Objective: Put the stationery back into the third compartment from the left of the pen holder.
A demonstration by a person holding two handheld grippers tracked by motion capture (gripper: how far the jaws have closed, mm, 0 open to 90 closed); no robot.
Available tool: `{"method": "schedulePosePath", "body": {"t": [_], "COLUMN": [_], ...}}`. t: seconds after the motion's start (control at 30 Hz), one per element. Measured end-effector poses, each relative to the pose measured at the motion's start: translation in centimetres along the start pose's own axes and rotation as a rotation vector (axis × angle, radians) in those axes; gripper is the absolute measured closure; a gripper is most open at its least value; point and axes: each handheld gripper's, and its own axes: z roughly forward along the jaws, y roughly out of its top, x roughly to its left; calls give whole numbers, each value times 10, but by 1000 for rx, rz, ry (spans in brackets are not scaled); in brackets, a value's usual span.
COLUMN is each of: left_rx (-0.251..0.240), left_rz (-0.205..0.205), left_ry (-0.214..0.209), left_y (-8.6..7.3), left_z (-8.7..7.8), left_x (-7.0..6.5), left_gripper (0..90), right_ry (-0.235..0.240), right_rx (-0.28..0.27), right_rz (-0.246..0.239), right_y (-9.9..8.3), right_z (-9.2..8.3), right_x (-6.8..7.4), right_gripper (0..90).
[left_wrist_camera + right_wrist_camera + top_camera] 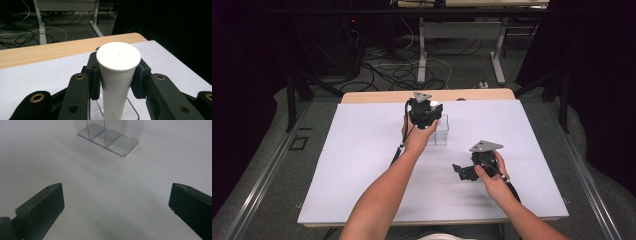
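Black jaws of the left gripper (pixel 117 82) are clamping a white cylinder (pixel 117 75) just below its flat top, holding it upright. Its lower end is sitting over, perhaps inside, a clear plastic box (pixel 132 112); whether it is touching the bottom cannot be told. In the high view, the left gripper (pixel 424 114) is hovering above that clear box (pixel 442 131) near the far middle of the white mat (pixel 362 165).

Nearer the person, the right gripper (pixel 464 172) is lying low over the mat, its jaws spread wide with nothing between them.

Judging from this, the light box could tip or slide if the cylinder catches a wall, since nothing is steadying it.

The right gripper view is revealing inner dividers in the box (pixel 110 137).
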Motion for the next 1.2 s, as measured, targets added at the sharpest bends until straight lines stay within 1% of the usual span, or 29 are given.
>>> {"method": "schedulePosePath", "body": {"t": [0.03, 0.13, 0.17, 0.2, 0.27, 0.3, 0.33, 0.37, 0.4, 0.43, 0.47, 0.5, 0.57, 0.6, 0.63, 0.67, 0.7, 0.87, 0.9, 0.97, 1.03, 1.2], "left_rx": [-1, 16, 17, 23, 24, 22, 31, 32, 37, 37, 45, 40, 46, 47, 45, 47, 51, 62, 61, 59, 67, 72], "left_rz": [-6, -11, -9, 2, 4, 6, 11, 15, 20, 19, 21, 20, 20, 23, 27, 26, 28, 31, 28, 28, 33, 38], "left_ry": [0, -2, -1, -4, -6, -6, -7, -4, -3, -2, -3, -3, -4, -4, 0, 1, 7, 17, 19, 22, 22, 26], "left_y": [-1, -4, -5, -6, -7, -7, -8, -8, -9, -10, -10, -12, -13, -14, -15, -16, -17, -19, -19, -20, -21, -22], "left_z": [2, 5, 6, 7, 8, 9, 9, 10, 11, 12, 12, 13, 13, 14, 15, 15, 15, 17, 17, 17, 17, 18], "left_x": [-1, -2, -3, -3, -4, -5, -5, -6, -7, -8, -8, -9, -9, -9, -9, -9, -9, -8, -9, -9, -8, -9], "left_gripper": [665, 665, 665, 665, 665, 664, 665, 665, 665, 665, 665, 664, 665, 664, 664, 664, 664, 663, 663, 663, 662, 662], "right_ry": [5, 12, 15, 16, 18, 17, 21, 26, 23, 23, 25, 25, 27, 36, 37, 32, 30, 34, 38, 37, 37, 38], "right_rx": [-7, -3, 3, 10, 7, 12, 2, 10, 2, 10, 3, 4, 5, 5, 3, 12, 10, 10, 31, 16, 18, 16], "right_rz": [7, 4, 1, 4, 7, -11, 0, 8, 1, -3, -4, -2, -4, 4, 5, 9, -5, -14, -12, -11, -3, -5], "right_y": [-1, -2, -2, -2, -2, -2, -2, -2, -2, -2, -3, -3, -3, -3, -3, -3, -3, -3, -3, -3, -3, -4], "right_z": [1, 4, 4, 4, 4, 4, 4, 4, 4, 4, 5, 5, 5, 6, 6, 6, 6, 6, 5, 6, 6, 7], "right_x": [0, 0, 0, 0, 1, -1, 0, 1, 0, 0, 0, 0, 0, 1, 1, 2, 1, 0, 0, 0, 0, 0], "right_gripper": [0, 1, 3, 4, 4, 4, 5, 5, 5, 5, 6, 7, 9, 8, 9, 9, 10, 12, 13, 14, 14, 16]}}
